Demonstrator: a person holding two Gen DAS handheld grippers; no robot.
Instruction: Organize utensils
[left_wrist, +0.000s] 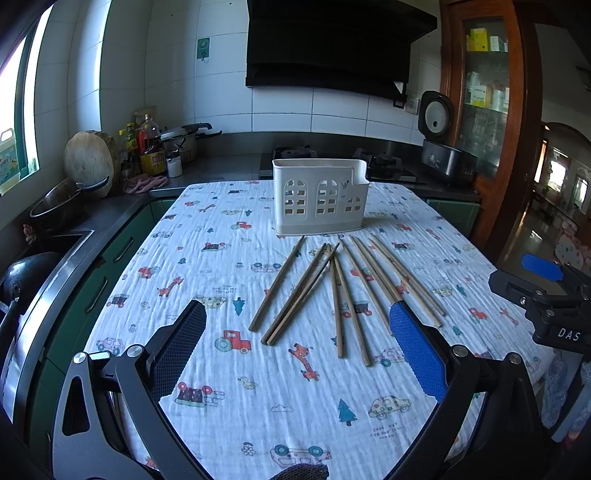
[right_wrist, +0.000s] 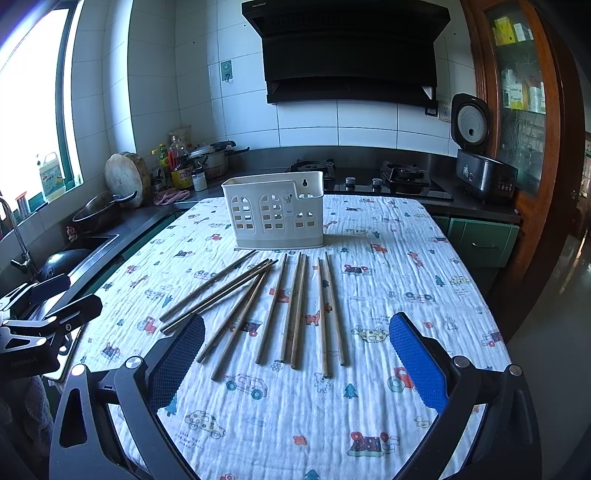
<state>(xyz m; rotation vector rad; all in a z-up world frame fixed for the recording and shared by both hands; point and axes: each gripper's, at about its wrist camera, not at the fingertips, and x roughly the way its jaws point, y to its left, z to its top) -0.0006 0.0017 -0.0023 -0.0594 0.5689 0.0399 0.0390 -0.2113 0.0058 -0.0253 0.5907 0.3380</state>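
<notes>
Opening step, nothing picked up: chopsticks fanned loose on the tabletop, just near of the empty white holder. Left gripper and right gripper both above the near edge, jaws wide open, empty. Next: closing on one stick and standing it in the holder

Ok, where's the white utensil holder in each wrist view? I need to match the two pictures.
Left wrist: the white utensil holder stands upper centre, just beyond the far ends of the chopsticks.
Right wrist: the holder sits left of centre, again behind the chopsticks.
Shared landmark: the black range hood on the tiled wall above it.
</notes>
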